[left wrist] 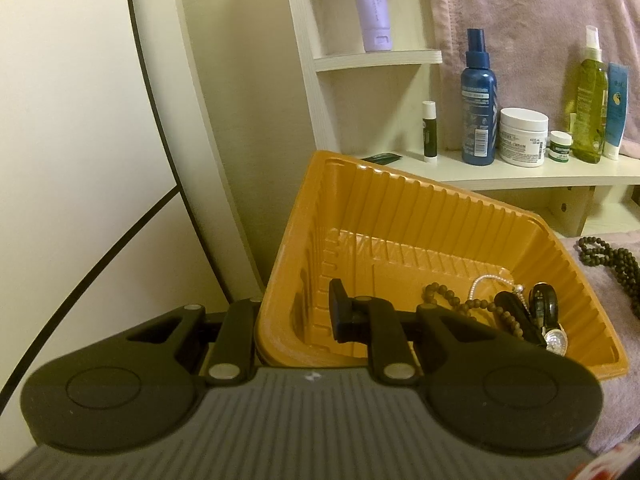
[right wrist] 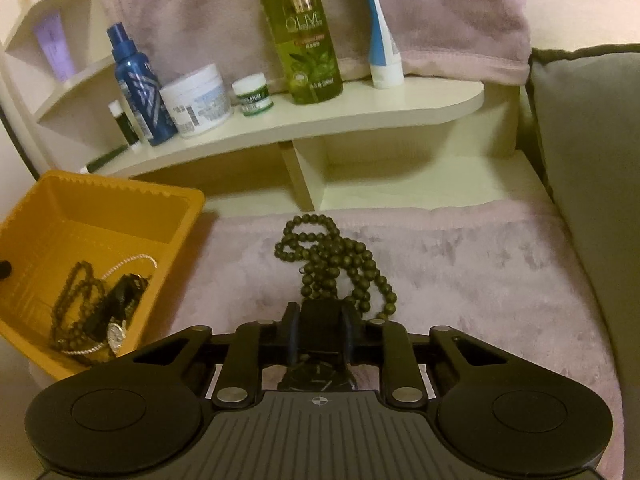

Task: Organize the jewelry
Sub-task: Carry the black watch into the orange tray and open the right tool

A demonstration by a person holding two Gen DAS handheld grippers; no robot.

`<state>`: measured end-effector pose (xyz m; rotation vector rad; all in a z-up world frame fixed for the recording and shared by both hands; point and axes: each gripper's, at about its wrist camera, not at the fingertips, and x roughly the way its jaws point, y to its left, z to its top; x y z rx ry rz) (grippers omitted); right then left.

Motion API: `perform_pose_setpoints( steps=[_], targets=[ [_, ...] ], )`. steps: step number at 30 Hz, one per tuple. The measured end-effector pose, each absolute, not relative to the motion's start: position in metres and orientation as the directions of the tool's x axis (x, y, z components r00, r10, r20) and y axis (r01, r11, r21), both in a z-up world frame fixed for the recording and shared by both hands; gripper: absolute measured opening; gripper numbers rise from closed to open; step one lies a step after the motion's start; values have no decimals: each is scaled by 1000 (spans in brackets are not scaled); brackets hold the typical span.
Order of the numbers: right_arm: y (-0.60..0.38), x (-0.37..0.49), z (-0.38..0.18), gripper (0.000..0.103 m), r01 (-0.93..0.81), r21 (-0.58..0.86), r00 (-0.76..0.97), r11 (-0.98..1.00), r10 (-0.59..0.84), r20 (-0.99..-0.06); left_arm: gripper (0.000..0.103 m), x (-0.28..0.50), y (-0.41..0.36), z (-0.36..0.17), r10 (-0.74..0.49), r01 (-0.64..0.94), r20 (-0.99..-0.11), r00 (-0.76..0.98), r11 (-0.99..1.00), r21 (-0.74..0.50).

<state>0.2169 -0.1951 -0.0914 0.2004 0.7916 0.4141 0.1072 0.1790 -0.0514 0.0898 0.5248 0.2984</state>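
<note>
Right tool (right wrist: 320, 334), jaws narrowed on a dark watch-like piece, sits lower centre; the one dark green round-bead necklace (right wrist: 334, 268) lies heaped just ahead on the pink fleece tabletop cover (right wrist: 480, 280), running away up-frame. Left tool (left wrist: 294, 314) straddles the near wall of the one orange ribbed plastic tray (left wrist: 400, 200), at left, holding several pieces.

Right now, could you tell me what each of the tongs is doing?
Left tongs: shut on the orange tray wall.
Right tongs: shut on a black watch.
</note>
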Motion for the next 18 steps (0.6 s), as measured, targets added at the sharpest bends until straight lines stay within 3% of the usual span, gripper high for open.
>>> perform_pose_setpoints(
  steps=[11,18],
  targets=[
    [-191,209,-47,21,-359,360,682,861,505,-529,17,107,180,-52,301,-259,-481,823,954,154],
    [-159,217,-24,21,-476,407,634,780,625,-456,17,109,182,-54,298,-257,-490,819,954,151]
  ],
)
